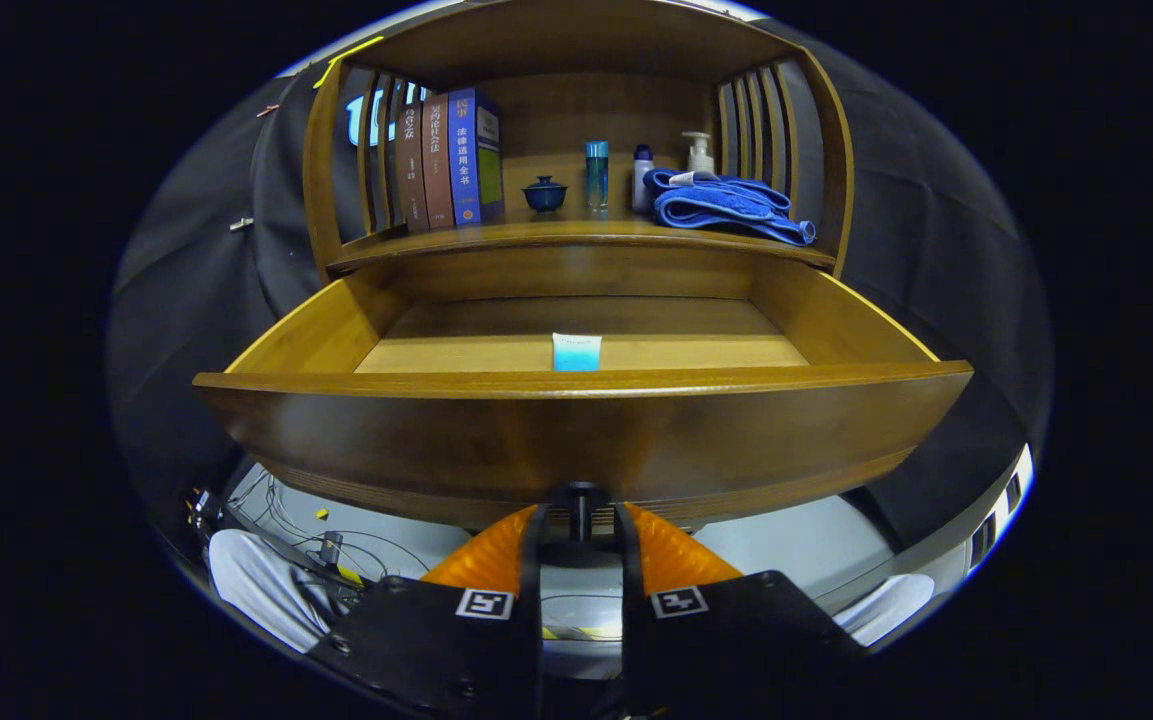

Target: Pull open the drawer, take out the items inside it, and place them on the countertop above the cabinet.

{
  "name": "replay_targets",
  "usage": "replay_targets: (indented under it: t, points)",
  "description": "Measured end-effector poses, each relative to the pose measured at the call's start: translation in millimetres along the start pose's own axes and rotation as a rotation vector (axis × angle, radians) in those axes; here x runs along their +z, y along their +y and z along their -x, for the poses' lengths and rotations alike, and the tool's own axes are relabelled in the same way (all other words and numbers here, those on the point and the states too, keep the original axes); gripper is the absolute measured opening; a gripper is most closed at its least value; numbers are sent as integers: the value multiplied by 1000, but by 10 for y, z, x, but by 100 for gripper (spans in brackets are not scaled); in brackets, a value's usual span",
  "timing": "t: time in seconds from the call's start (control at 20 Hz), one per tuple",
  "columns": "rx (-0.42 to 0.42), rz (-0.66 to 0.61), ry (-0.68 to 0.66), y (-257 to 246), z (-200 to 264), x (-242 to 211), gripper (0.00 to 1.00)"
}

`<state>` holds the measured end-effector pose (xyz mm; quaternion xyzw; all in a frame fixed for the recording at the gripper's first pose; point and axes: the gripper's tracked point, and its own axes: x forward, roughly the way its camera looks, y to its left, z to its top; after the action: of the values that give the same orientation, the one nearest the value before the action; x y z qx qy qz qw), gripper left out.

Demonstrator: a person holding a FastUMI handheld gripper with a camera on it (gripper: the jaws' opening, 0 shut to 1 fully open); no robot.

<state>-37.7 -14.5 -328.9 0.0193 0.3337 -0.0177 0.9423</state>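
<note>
The gripper (pixel 581 522) jaws clamp the dark round knob (pixel 581 497) of the pulled-out brown wooden drawer (pixel 576 440); a small blue-white tube (pixel 576 352) lies inside.

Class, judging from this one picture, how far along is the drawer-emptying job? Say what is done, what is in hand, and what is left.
Done: the drawer stands pulled out, its inside showing. In hand: the gripper is closed on the drawer's knob, a finger pressing each side. Left: a small blue tube lies inside the drawer near its front; it has to be lifted out and set on the countertop beside the books, bottles and towel.
</note>
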Motion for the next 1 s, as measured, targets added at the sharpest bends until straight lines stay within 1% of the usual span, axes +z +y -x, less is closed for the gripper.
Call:
replay_targets:
  t: [0.15, 0.3, 0.35, 0.45, 0.55, 0.65, 0.85, 1.0]
  points:
    - [-38, 9, -10, -61, 171, 25, 52]
    - [-75, -5, -60, -113, 436, 230, 87]
    - [-73, -9, -87, -108, 536, 367, 99]
    - [-51, -28, -142, -73, 647, 698, 99]
    - [-39, -40, -159, -64, 643, 1084, 99]
    - [-27, -50, -143, -53, 465, 1352, 99]
    - [1, -62, 2, 39, -119, 1489, 100]
    - [5, -52, 106, 102, -508, 1461, 100]
